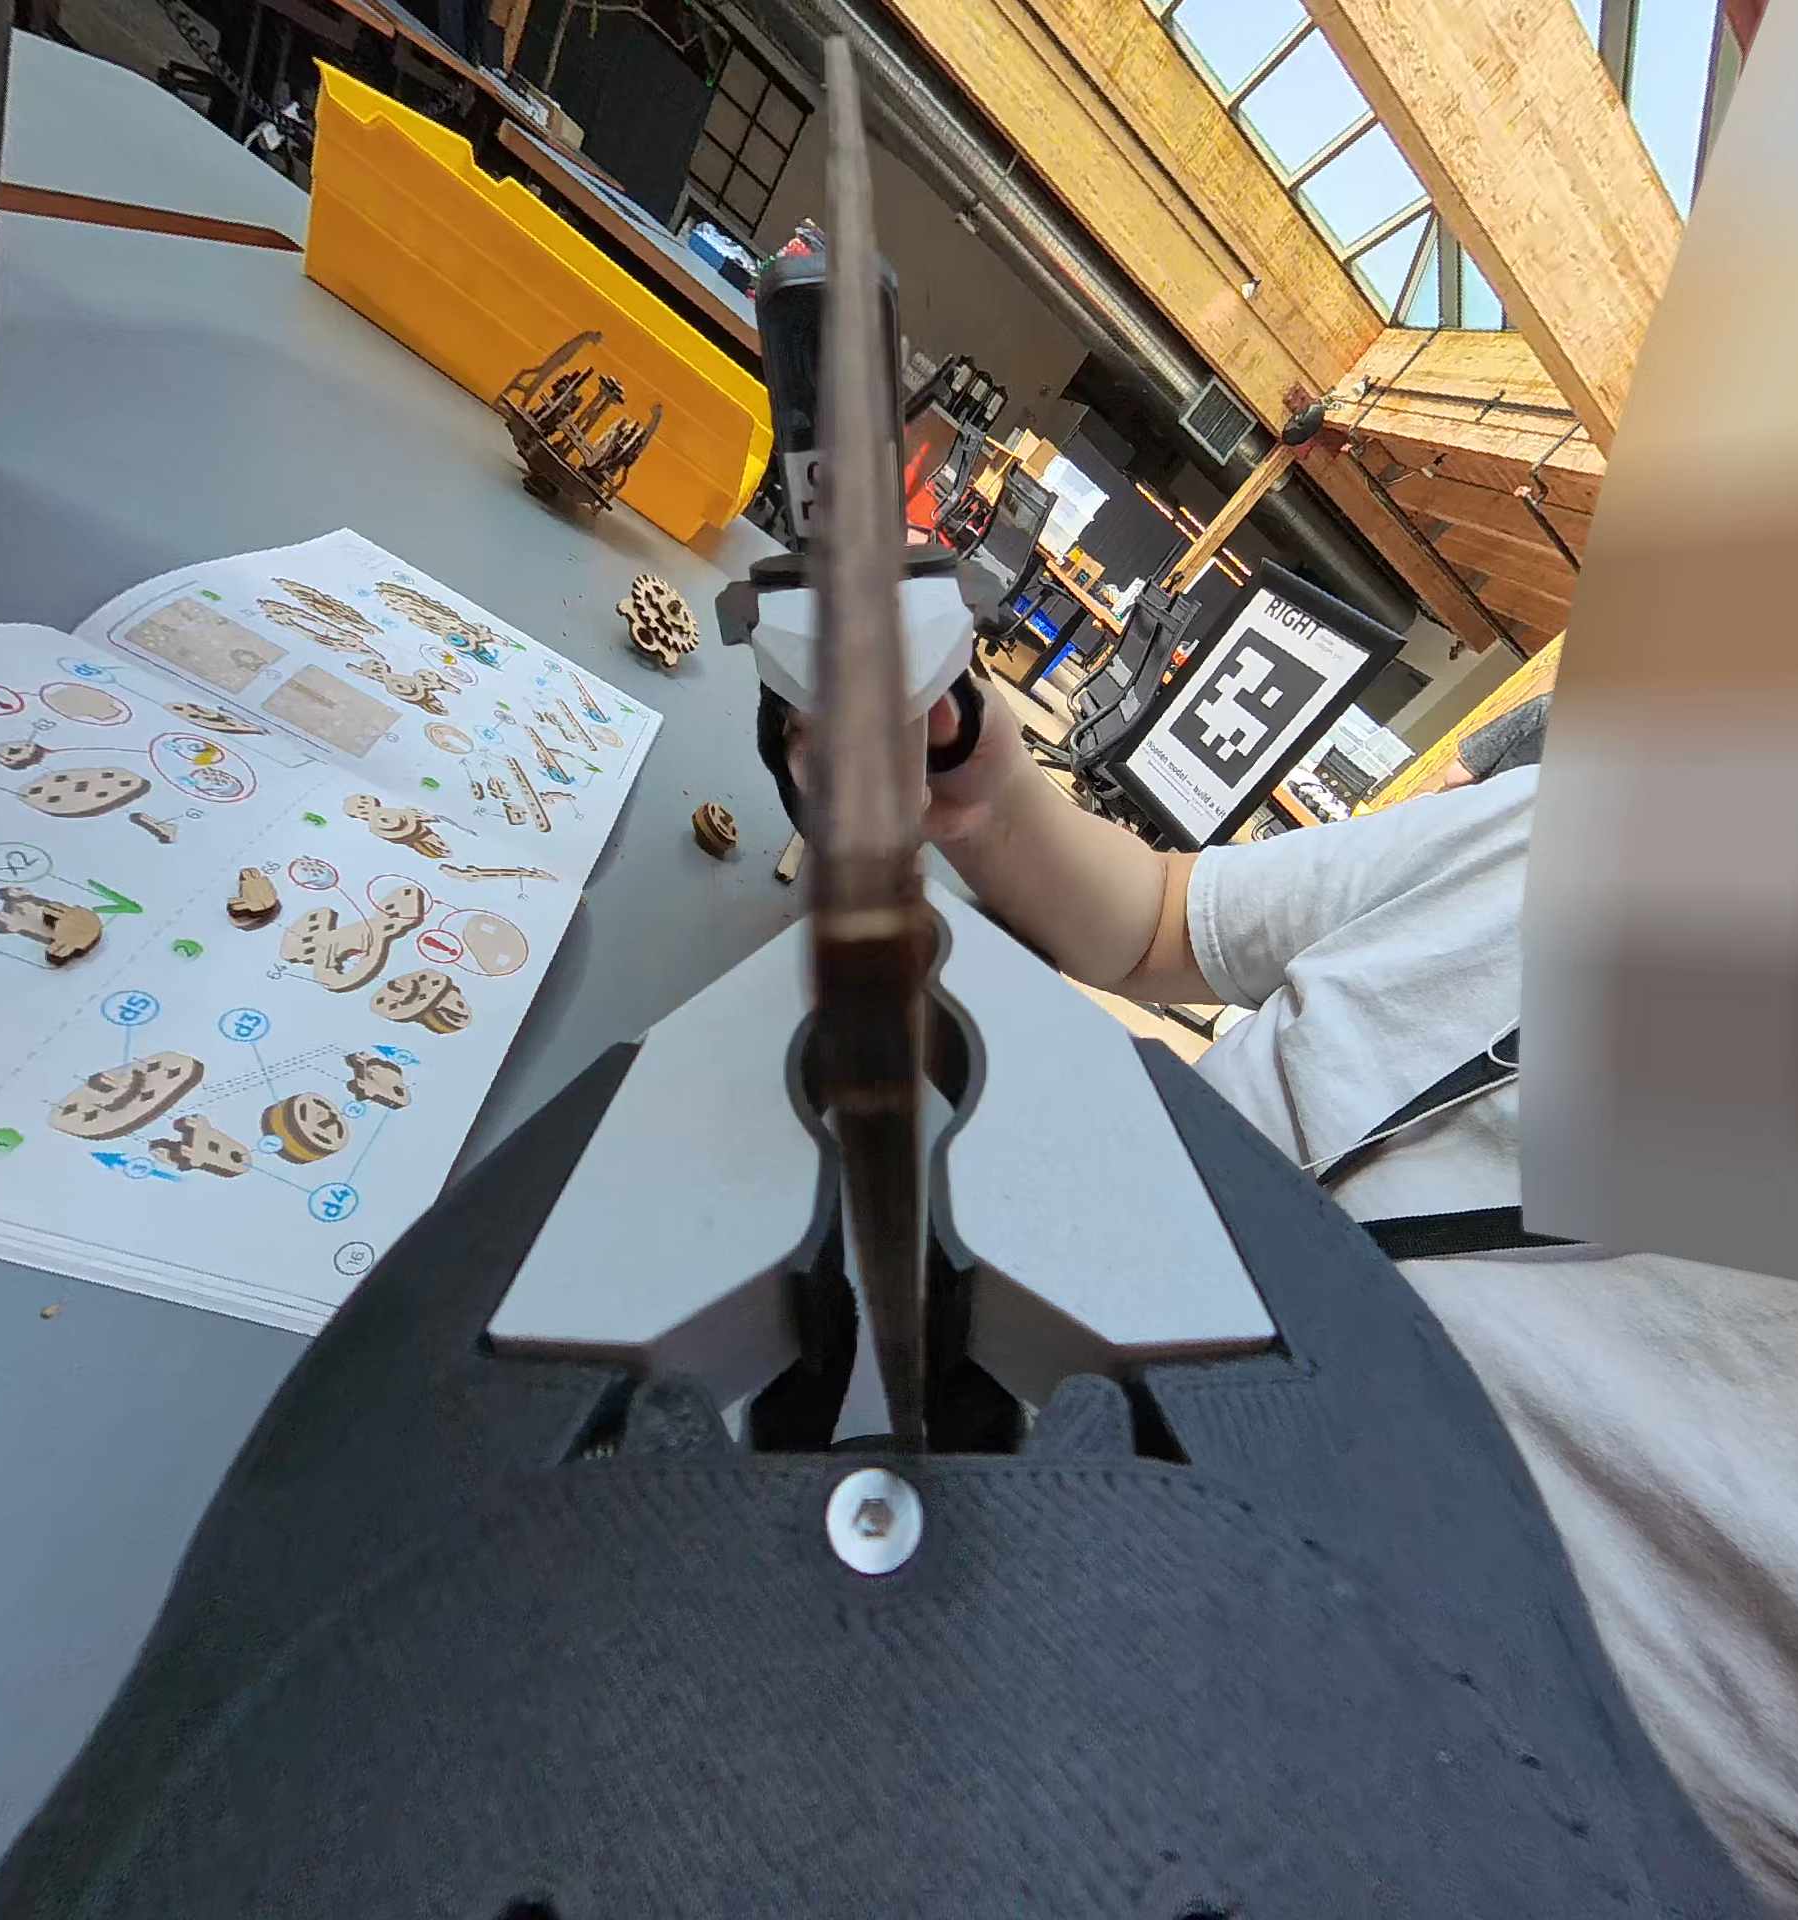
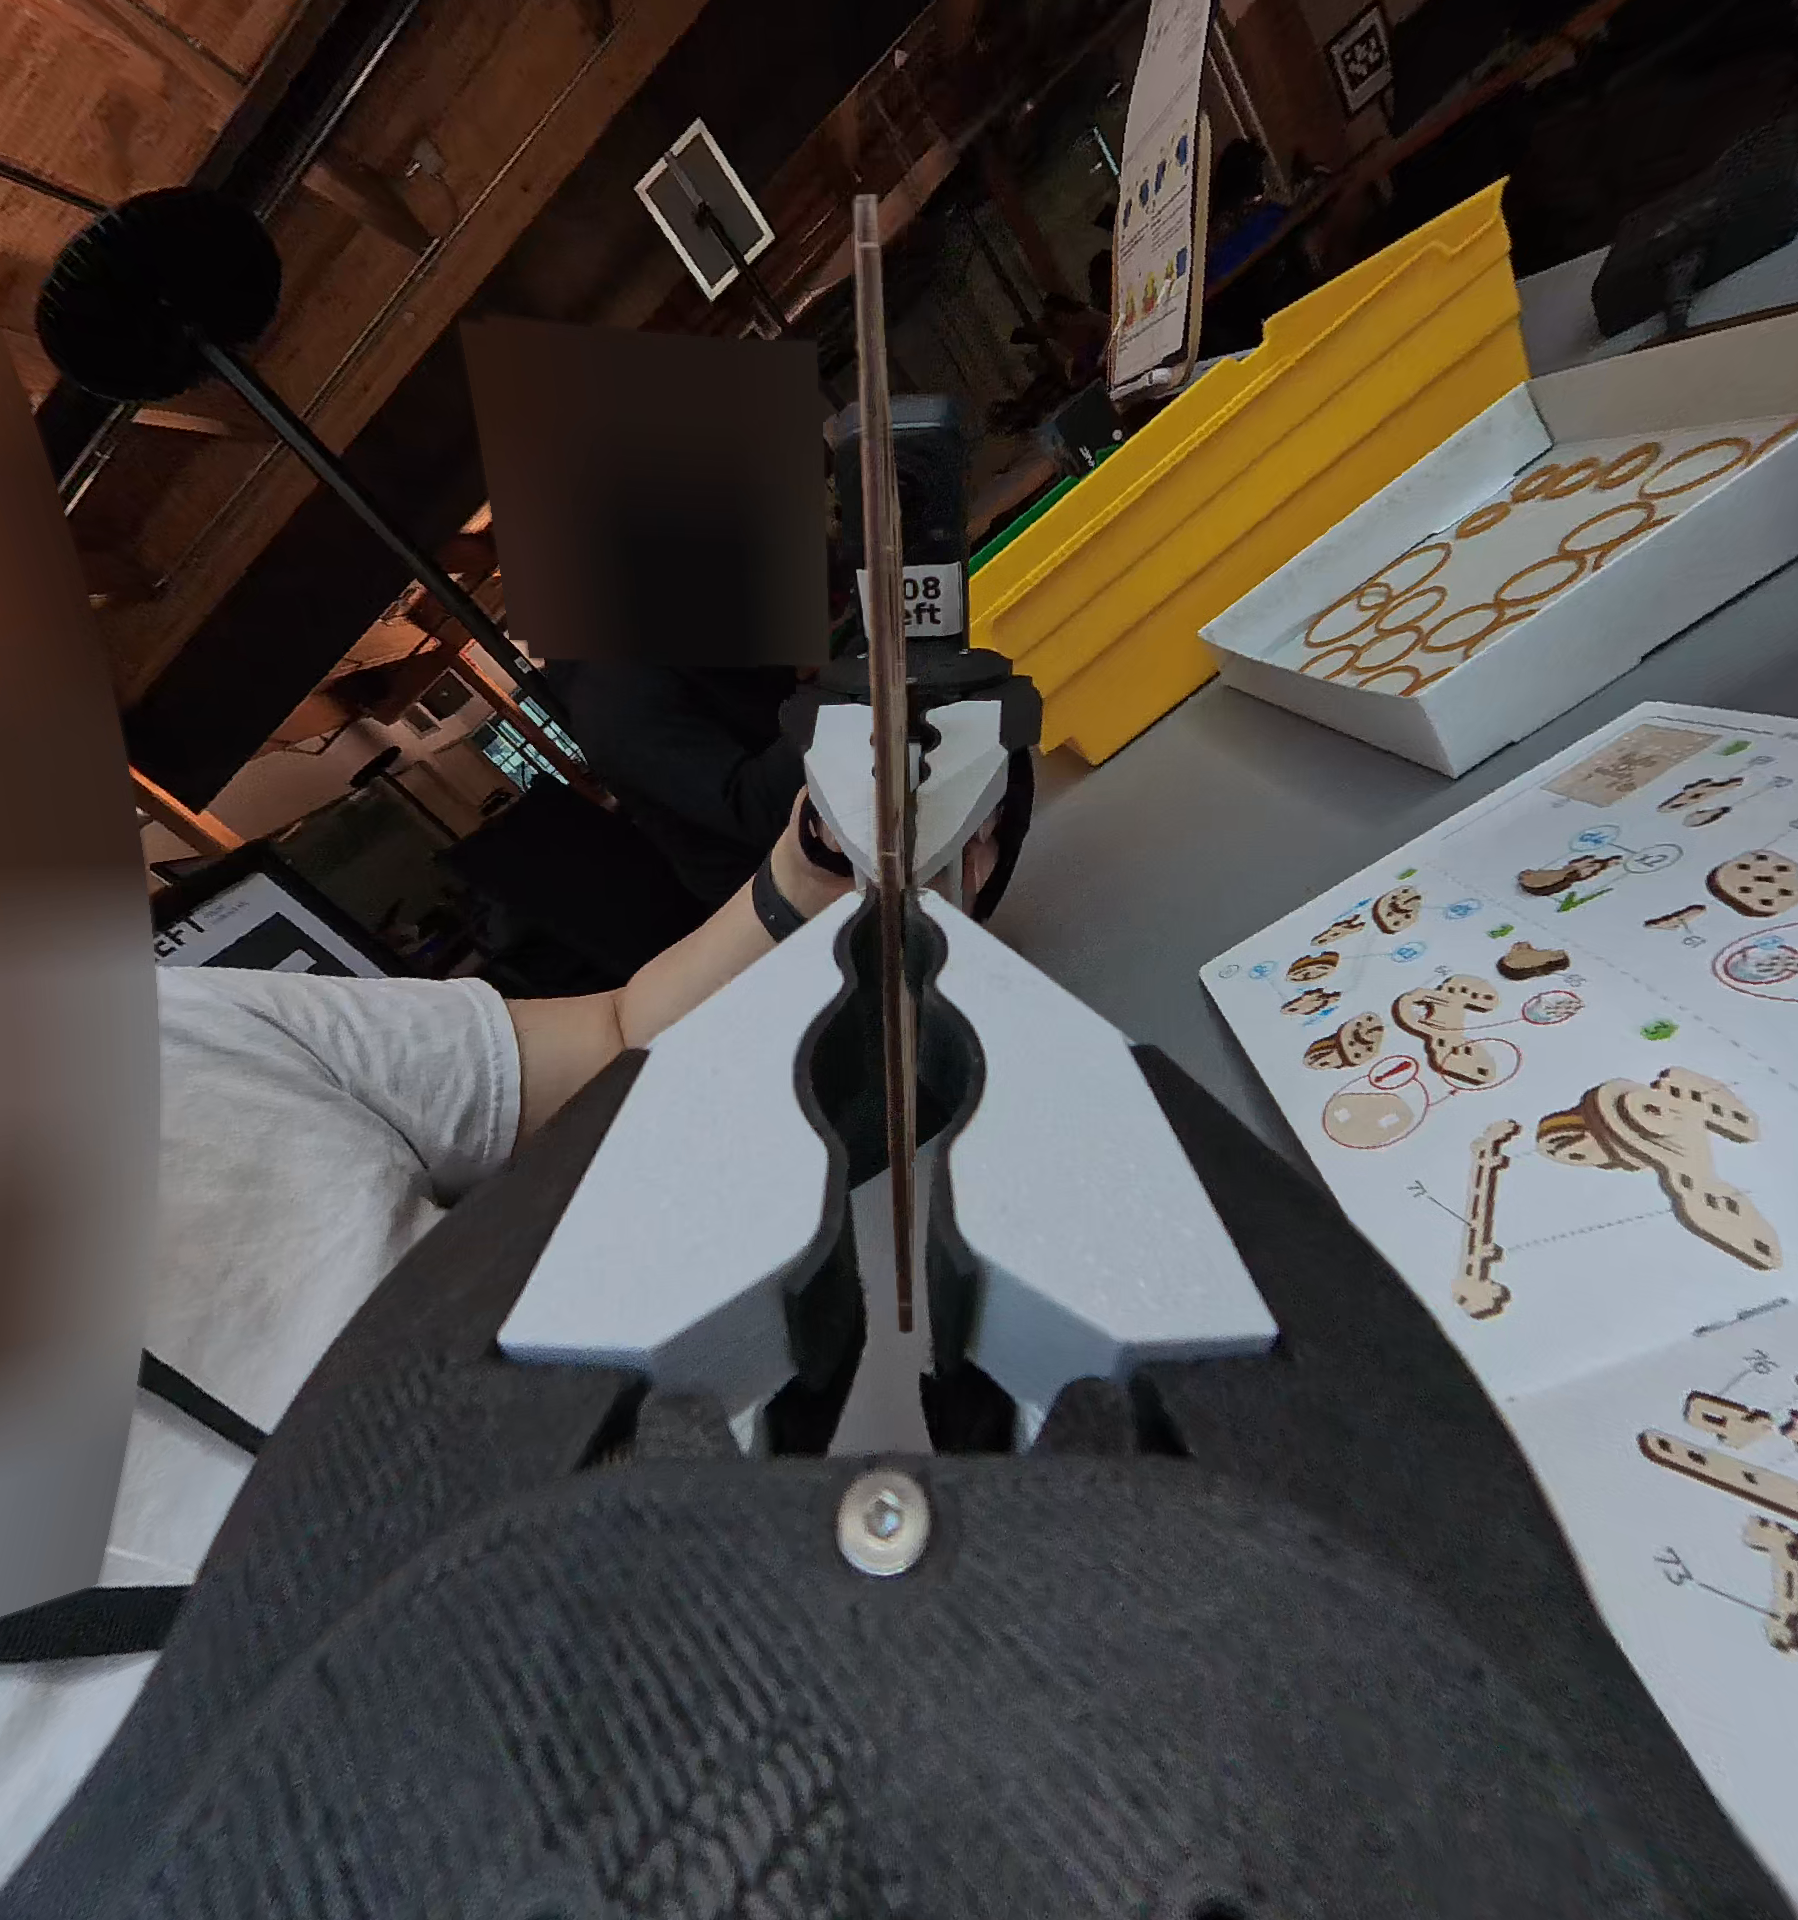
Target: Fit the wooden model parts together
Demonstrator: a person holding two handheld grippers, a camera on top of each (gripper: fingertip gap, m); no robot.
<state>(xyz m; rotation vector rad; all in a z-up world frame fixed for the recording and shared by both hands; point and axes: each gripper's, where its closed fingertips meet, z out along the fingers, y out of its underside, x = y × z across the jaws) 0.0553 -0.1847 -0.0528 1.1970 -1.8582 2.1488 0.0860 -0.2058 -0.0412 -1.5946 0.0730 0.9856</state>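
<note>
A thin wooden sheet stands edge-on in the air between my two grippers, which face each other. My left gripper is shut on one edge of it, with both grey fingers against its faces. My right gripper is shut on the opposite edge of the same sheet. In the left wrist view the right gripper shows beyond, closed on the sheet. In the right wrist view the left gripper shows the same from the other side. The sheet is held above the grey table.
An open instruction booklet lies on the table. A partly built wooden model, a wooden gear and a small wooden wheel lie near a yellow bin. A white tray holds a sheet of cut rings. There is about 5 centimetres between the tips of the two grippers. The small wooden wheel lies around 15 centimetres away from my right fingertips.
</note>
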